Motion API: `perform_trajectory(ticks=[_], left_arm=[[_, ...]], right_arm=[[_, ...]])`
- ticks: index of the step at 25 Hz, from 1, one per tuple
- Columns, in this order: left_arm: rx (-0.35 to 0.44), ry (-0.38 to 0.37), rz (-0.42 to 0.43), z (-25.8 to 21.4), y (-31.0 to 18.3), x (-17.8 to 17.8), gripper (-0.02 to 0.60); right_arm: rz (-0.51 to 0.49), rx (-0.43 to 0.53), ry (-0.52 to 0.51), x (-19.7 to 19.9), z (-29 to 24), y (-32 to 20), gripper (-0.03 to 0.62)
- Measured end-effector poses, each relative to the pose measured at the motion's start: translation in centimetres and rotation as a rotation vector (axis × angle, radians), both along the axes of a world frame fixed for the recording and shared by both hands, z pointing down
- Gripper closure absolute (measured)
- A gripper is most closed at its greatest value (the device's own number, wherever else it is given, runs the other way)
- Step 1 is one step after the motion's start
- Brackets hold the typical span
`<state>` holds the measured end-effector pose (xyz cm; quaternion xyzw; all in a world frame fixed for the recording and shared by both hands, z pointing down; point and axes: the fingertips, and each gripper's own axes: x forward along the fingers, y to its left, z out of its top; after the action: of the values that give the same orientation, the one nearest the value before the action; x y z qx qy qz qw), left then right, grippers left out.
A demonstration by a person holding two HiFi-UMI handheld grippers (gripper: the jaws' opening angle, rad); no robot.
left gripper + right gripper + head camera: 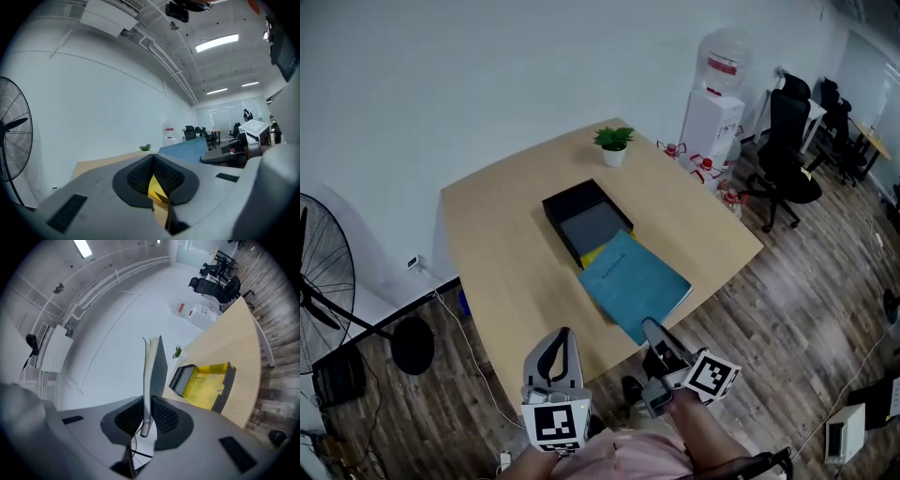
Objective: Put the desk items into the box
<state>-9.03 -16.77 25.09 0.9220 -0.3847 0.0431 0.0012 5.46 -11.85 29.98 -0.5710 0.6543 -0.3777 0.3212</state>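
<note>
On wooden desk [502,248], black box [555,208]; right gripper [650,328] clamps blue book [633,279]; left gripper [562,339] closed; office chairs [787,155] beyond.

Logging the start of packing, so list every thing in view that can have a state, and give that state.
left gripper: shut, nothing between its jaws.
right gripper: shut on the blue book's near edge.
blue book: closed, held, partly covering the yellow flap.
black box: open, grey inside.
yellow flap: folded out beside the box.
potted plant: upright.
</note>
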Motion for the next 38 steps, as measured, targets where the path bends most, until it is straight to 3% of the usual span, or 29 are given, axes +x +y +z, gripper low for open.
perform_trajectory(ticks=[8, 14, 21, 33, 38], left_arm=[[-0.019, -0.034, 0.011, 0.7, -1.1, 5.0, 0.571], [-0.047, -0.084, -0.007, 2.1, -1.7, 6.6, 0.571], [-0.109, -0.147, -0.032, 5.1, -2.3, 7.4, 0.571], [-0.188, -0.250, -0.059, 9.3, -1.9, 7.2, 0.571], [-0.221, -0.245, -0.083, 10.2, -2.3, 7.1, 0.571]], right_arm=[[0.039, -0.024, -0.029, 5.5, 1.5, -1.0, 0.543], [0.047, -0.047, -0.077, 7.7, 3.6, -2.2, 0.542], [0.048, -0.103, -0.149, 8.5, 7.7, -3.2, 0.540], [0.092, -0.181, -0.400, 7.9, 14.1, -3.2, 0.534], [0.082, -0.210, -0.436, 7.3, 15.7, -4.1, 0.533]])
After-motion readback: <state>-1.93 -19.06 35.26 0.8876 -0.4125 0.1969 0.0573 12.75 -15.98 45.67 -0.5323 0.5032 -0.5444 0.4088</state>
